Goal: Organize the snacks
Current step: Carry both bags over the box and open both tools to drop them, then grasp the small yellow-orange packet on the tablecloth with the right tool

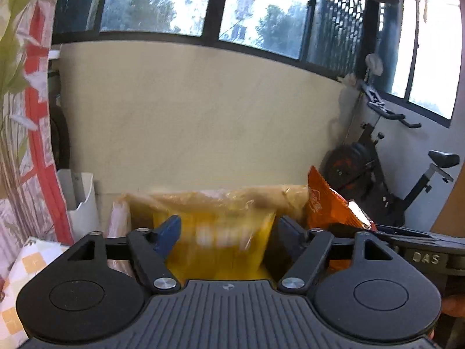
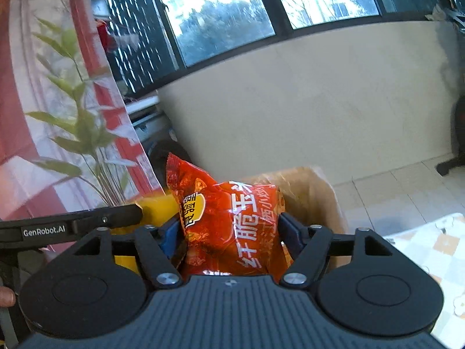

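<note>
Behind everything, a pale wall (image 1: 189, 110) under a row of dark-framed windows (image 1: 162, 0). At the left, a red and white curtain (image 1: 37, 133) with green leaves before it. At the far right in the left wrist view, a black bike (image 1: 377, 168). Pale tiled floor (image 2: 392, 186) beyond, and a checked cloth (image 2: 427, 247) at the near right in the right wrist view.

In the middle, a brown box (image 2: 308, 195), open at the top. Above its opening, 2 snack bags side by side, both upright.

Yellow bag (image 1: 221, 238), blurred, between the 2 blue fingers (image 1: 170, 232) of the left gripper (image 1: 228, 219). Near the left finger, with a thin dark gap at the right one. Gripping or let go: cannot tell.

Red bag (image 2: 232, 226), with white lettering, between the fingers (image 2: 290, 232) of the right gripper (image 2: 229, 221). Filling the space from pad to pad, top corner tilted to the left. Pressed or merely resting there: cannot tell.

Grippers close together, almost level, each visible at the edge of the other's view.
</note>
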Demonstrator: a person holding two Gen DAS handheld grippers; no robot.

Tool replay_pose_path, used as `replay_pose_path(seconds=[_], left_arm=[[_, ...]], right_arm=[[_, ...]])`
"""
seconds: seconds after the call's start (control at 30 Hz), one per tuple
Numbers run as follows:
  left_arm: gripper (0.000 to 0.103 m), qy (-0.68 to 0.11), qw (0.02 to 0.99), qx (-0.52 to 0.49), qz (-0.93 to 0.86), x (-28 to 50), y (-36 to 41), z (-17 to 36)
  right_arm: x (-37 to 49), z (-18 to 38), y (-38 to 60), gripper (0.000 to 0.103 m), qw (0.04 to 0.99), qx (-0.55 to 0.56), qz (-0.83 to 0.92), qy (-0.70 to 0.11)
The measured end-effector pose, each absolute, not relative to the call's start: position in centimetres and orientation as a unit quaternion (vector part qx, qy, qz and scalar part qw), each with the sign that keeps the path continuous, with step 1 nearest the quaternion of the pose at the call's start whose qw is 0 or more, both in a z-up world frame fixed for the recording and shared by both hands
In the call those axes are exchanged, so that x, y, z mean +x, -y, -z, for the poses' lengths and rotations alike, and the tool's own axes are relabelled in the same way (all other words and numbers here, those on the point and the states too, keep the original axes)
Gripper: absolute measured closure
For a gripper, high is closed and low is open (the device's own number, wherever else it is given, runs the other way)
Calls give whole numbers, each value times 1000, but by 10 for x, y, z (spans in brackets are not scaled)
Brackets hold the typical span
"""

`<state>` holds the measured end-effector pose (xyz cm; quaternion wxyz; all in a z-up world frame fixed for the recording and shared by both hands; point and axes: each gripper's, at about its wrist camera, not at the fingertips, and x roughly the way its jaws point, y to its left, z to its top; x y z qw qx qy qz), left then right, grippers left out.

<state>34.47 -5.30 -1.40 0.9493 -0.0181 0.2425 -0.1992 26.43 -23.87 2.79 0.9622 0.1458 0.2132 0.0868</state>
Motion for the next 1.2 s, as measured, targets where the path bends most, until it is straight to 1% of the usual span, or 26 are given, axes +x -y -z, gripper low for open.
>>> replay_pose_path(seconds=[0.17, 0.37, 0.47, 0.63, 0.77, 0.9, 1.1, 1.2], left_arm=[[21, -247, 950, -34, 189, 340, 33, 16], [21, -223, 960, -23, 165, 313, 11, 8], [21, -214, 964, -34, 152, 297, -11, 6], [21, -210, 970, -57, 114, 262, -44, 14], [21, -213, 970, -81, 81, 236, -59, 30], [21, -227, 968, -91, 51, 216, -62, 56], [22, -283, 953, -97, 39, 206, -61, 92], [22, -296, 950, -91, 38, 201, -59, 101]], right_arm=[[252, -28, 247, 17, 963, 148, -89, -208], [227, -41, 257, 17, 972, 119, -103, -175], [208, -43, 272, 17, 976, 104, -110, -159], [180, -30, 295, 17, 980, 66, -95, -162], [166, -3, 317, 17, 973, 88, -80, -196], [157, 44, 329, 17, 960, 106, -58, -253], [157, 114, 330, 19, 934, 80, -38, -345], [160, 134, 328, 19, 928, 67, -25, -365]])
